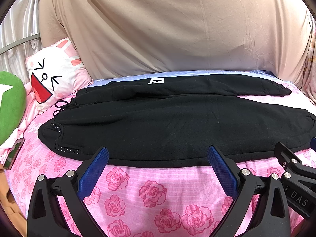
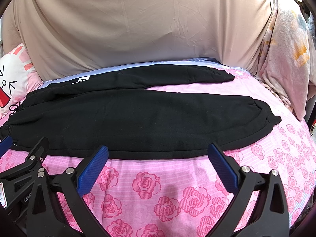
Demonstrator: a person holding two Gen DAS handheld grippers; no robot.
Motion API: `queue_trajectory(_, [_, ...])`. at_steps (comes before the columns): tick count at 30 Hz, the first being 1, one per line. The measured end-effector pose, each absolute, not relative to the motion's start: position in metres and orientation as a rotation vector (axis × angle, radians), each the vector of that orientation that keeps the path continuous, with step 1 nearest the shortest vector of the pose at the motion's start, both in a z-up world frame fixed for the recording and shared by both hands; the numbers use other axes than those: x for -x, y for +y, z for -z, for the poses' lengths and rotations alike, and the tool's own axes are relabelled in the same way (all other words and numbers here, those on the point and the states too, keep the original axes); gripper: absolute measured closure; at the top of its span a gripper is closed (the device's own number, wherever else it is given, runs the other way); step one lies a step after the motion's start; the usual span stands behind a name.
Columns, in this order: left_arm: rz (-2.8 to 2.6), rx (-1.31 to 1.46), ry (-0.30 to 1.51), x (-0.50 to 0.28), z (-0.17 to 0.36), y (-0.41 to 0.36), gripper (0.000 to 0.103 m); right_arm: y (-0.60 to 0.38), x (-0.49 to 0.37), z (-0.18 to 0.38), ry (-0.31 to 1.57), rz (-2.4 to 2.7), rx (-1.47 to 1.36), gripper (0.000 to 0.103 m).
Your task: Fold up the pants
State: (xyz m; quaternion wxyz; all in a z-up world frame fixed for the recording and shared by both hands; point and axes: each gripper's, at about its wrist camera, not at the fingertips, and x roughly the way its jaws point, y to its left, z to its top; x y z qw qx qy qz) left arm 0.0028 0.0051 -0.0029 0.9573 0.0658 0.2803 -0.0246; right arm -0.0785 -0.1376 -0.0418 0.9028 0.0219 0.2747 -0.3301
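Observation:
Black sweatpants (image 1: 158, 122) lie flat on a pink rose-print bedsheet (image 1: 150, 193), waistband and drawstring at the left, both legs stretched to the right with a gap between the cuffs. They also fill the right wrist view (image 2: 138, 118). My left gripper (image 1: 158, 154) is open and empty, its blue pads at the near edge of the pants close to the waist half. My right gripper (image 2: 158, 153) is open and empty at the near edge of the front leg. Each gripper shows in the other's view, the right one (image 1: 296, 165) and the left one (image 2: 29, 158).
A white rabbit-face pillow (image 1: 53, 77) and a green cushion (image 1: 9, 106) lie at the left. A phone (image 1: 13, 154) lies at the bed's left edge. A beige sheet (image 1: 167, 29) hangs behind. A pale blanket (image 2: 284, 63) is heaped at the right.

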Motion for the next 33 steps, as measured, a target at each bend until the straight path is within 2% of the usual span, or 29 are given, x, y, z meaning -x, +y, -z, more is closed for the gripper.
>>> queue_trajectory(33, [0.049, -0.139, 0.583, -0.0034, 0.0062, 0.0056, 0.005, -0.1390, 0.0804, 0.0469, 0.582, 0.687, -0.048, 0.005])
